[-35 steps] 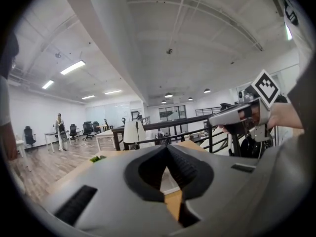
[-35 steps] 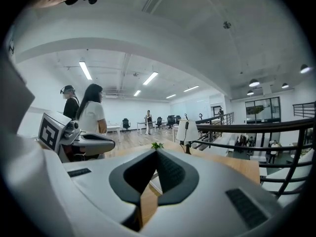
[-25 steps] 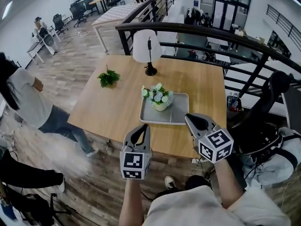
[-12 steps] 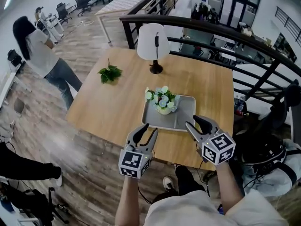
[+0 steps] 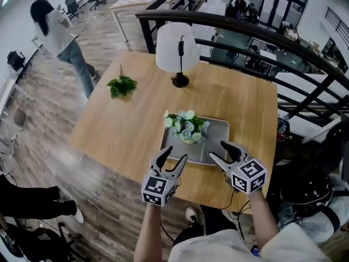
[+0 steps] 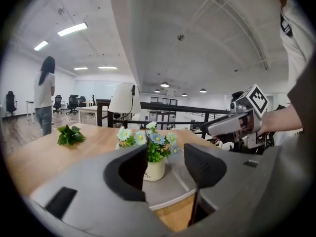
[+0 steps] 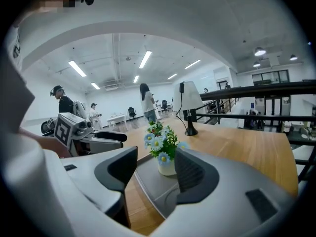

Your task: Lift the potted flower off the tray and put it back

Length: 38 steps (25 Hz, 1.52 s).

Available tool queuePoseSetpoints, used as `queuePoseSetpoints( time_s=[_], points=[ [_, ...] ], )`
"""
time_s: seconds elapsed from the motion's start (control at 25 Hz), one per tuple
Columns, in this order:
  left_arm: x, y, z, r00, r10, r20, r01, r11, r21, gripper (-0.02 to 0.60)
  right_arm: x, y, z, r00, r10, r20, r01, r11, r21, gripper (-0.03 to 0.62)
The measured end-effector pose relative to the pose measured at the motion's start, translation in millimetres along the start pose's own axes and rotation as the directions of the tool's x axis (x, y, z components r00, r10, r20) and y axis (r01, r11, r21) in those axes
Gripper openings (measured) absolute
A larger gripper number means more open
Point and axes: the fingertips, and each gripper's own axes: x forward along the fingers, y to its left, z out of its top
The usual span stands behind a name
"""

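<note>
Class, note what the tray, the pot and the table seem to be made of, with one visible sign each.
Tray: likely matte grey plastic or painted metal; even colour, rounded rim.
Pot: probably glazed cream ceramic; smooth, slightly shiny.
Table: light wood or wood-look laminate; grain lines, satin.

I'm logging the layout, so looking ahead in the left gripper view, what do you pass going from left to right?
Left to right: standing person → green sprig → potted flower → right gripper, jaws opening, nothing between them. The lamp overlaps the flower, so it's left out.
</note>
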Motion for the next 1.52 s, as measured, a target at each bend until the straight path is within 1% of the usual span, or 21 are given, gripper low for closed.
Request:
queuePoseSetpoints(
  time_s=[0.2,0.36,0.48,0.64,0.72,0.8,0.84,0.96,1.12,1.24,1.36,1.52],
  points=[
    [27,18,-27,0.999,0.022,-0.046,-0.024,0.999,-0.031,0.295,25,-14,-13,0.999,0.025,-0.038,-0.026,0.999,-0.019,0.278],
    [45,28,-51,0.997,0.000,-0.075,-0.005,0.998,-0.061,0.325,45,-19,-30,0.994,0.064,-0.089,-0.067,0.997,-0.039,0.291],
    [56,35,-64,0.997,-0.003,-0.081,-0.001,0.999,-0.052,0.348,58,-25,-39,0.991,0.076,-0.109,-0.081,0.996,-0.035,0.299],
    [70,43,-73,0.996,0.003,-0.085,-0.007,0.999,-0.037,0.369,74,-36,-50,0.988,0.074,-0.134,-0.078,0.997,-0.021,0.296],
    [78,45,-78,0.995,-0.004,-0.099,0.001,1.000,-0.024,0.394,80,-41,-55,0.987,0.072,-0.145,-0.075,0.997,-0.013,0.296],
    [86,48,-81,0.994,-0.014,-0.105,0.012,1.000,-0.020,0.397,85,-45,-59,0.986,0.074,-0.151,-0.075,0.997,-0.004,0.296],
    [89,50,-82,0.994,-0.018,-0.108,0.017,1.000,-0.017,0.409,88,-47,-61,0.985,0.074,-0.153,-0.075,0.997,-0.002,0.296],
    [100,54,-84,0.993,-0.036,-0.114,0.035,0.999,-0.006,0.448,96,-52,-64,0.984,0.079,-0.163,-0.082,0.997,-0.014,0.296],
    [109,57,-82,0.994,-0.051,-0.097,0.053,0.998,0.015,0.482,107,-55,-65,0.980,0.097,-0.176,-0.106,0.993,-0.045,0.296],
    [113,55,-87,0.989,-0.081,-0.123,0.085,0.996,0.032,0.488,116,-58,-67,0.975,0.109,-0.194,-0.125,0.989,-0.076,0.301],
    [117,54,-86,0.986,-0.109,-0.123,0.115,0.993,0.041,0.488,124,-61,-68,0.970,0.118,-0.212,-0.141,0.985,-0.097,0.302],
    [123,55,-88,0.982,-0.138,-0.132,0.146,0.987,0.059,0.494,134,-61,-70,0.961,0.154,-0.228,-0.183,0.977,-0.113,0.302]
  ],
)
